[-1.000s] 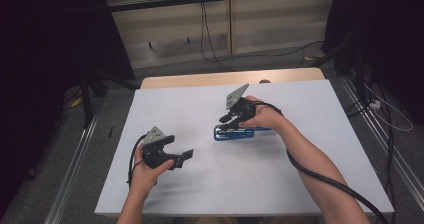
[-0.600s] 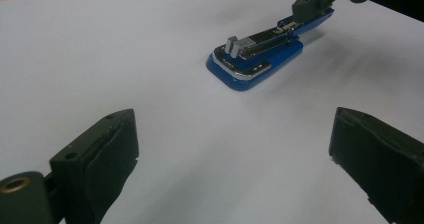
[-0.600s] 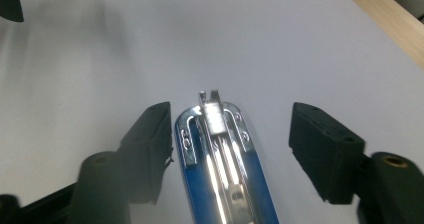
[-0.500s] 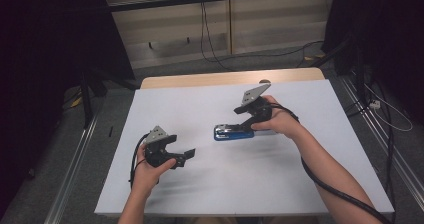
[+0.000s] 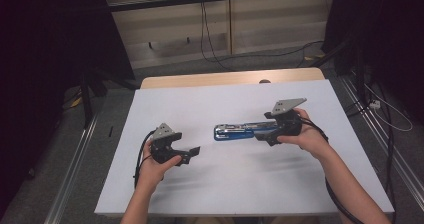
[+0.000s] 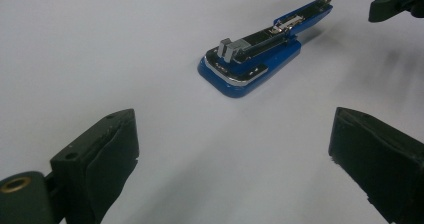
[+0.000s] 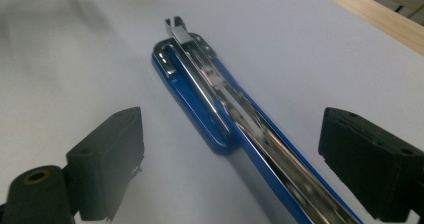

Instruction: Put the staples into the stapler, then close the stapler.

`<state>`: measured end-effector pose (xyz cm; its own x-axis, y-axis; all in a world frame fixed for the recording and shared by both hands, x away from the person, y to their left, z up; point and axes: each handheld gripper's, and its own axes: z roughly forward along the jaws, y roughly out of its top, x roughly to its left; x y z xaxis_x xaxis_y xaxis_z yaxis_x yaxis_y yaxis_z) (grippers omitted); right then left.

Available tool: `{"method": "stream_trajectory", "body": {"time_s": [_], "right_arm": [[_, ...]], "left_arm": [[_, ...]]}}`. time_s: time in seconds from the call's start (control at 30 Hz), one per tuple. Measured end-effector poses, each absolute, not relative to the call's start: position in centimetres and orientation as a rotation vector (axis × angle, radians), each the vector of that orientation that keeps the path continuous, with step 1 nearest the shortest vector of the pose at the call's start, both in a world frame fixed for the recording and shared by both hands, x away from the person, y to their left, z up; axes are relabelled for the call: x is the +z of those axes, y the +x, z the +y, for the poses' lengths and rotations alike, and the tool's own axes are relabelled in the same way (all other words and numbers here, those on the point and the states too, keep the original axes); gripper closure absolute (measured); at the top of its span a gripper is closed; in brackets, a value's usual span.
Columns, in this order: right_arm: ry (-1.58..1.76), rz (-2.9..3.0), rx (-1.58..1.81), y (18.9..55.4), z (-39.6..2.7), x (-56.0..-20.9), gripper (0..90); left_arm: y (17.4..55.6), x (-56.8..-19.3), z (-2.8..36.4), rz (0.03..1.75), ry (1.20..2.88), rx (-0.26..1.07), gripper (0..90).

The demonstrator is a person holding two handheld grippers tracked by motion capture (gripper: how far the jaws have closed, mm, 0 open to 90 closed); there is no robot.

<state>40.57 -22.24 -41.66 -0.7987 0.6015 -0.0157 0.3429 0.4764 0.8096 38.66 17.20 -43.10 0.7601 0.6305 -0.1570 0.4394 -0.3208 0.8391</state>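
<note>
No writing can be read on the blue stapler [image 7: 240, 119], flanked by the right gripper's [image 7: 230, 159] spread fingers [image 7: 107, 159]; the left gripper [image 6: 232, 159] is held wide beside it.

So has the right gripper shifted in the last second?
Yes. The right gripper has moved toward the table's right edge, away from the round hole in the far wooden strip, and now sits at the blue stapler's right end.

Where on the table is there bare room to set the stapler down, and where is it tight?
Bare: the far strip between the stapler and the wooden edge, and the near strip in front of both hands. Crowded: the middle band, where the left gripper, the opened stapler and the right gripper sit in a row on the white table.
</note>
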Motion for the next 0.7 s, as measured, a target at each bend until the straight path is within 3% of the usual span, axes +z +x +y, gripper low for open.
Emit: {"method": "stream_trajectory", "body": {"time_s": [0.57, 0.63, 0.7], "right_arm": [[1.064, 2.219, 1.15, 37.0, -27.4, -42.5, 10.1], [1.068, 2.202, 1.147, 36.9, -27.6, -42.6, 11.8], [1.068, 2.199, 1.145, 36.8, -27.8, -42.8, 18.9]], "left_arm": [[39.4, -42.9, 15.0, 0.813, 1.97, 0.27, 7.3], [39.5, -42.9, 14.7, 0.804, 1.98, 0.27, 8.4], [39.5, -42.8, 14.2, 0.794, 1.978, 0.273, 13.0]]}}
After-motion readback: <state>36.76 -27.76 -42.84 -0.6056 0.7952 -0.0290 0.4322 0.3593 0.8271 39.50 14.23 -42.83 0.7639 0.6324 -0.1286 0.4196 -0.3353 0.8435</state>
